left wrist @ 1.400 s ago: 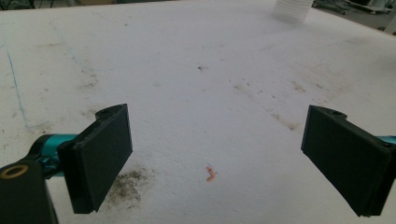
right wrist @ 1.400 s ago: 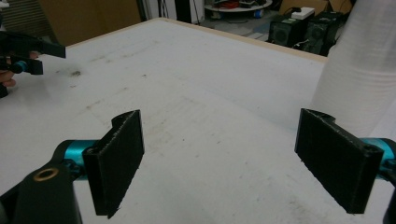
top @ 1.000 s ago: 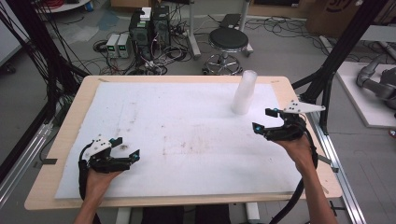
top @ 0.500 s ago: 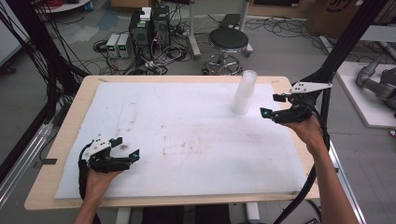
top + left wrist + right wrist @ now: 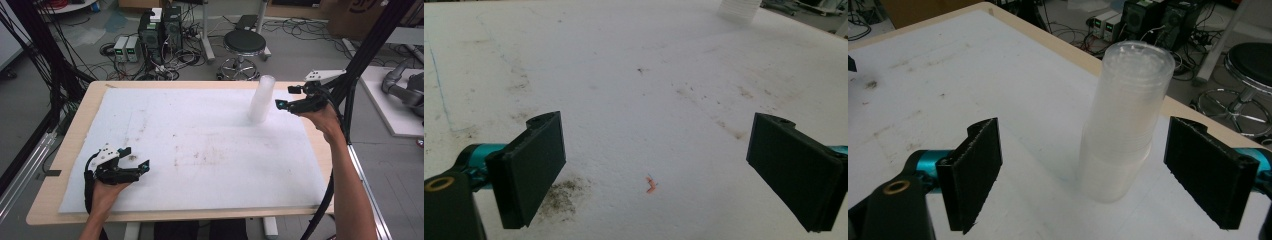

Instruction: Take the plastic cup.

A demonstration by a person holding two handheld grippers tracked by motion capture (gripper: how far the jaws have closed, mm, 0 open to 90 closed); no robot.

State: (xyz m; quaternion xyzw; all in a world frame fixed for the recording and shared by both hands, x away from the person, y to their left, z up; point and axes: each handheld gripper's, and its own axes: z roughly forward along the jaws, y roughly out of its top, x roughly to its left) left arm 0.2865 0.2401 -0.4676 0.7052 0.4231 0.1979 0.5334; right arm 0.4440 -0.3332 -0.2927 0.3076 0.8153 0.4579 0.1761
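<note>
A tall stack of clear plastic cups (image 5: 261,100) stands upright at the back right of the white sheet (image 5: 200,120). My right gripper (image 5: 286,97) is held just to the right of the stack, raised off the table and open. In the right gripper view the cup stack (image 5: 1125,125) sits ahead between the two wide-apart jaws, touching neither. My left gripper (image 5: 135,159) rests low at the front left, open, with nothing between its jaws. The left gripper view shows the left gripper (image 5: 654,150) over bare sheet, with a small orange scrap (image 5: 650,185) below it.
The white sheet is stained with dark smudges (image 5: 200,157) near its middle. The wooden table edge (image 5: 180,83) runs along the back. Behind the table are a black stool (image 5: 244,42) and computer boxes (image 5: 160,25). A black frame post (image 5: 370,50) rises at the right.
My right gripper has moved away from the person and to the left, closing in on the cup stack. The left gripper has stayed where it was.
</note>
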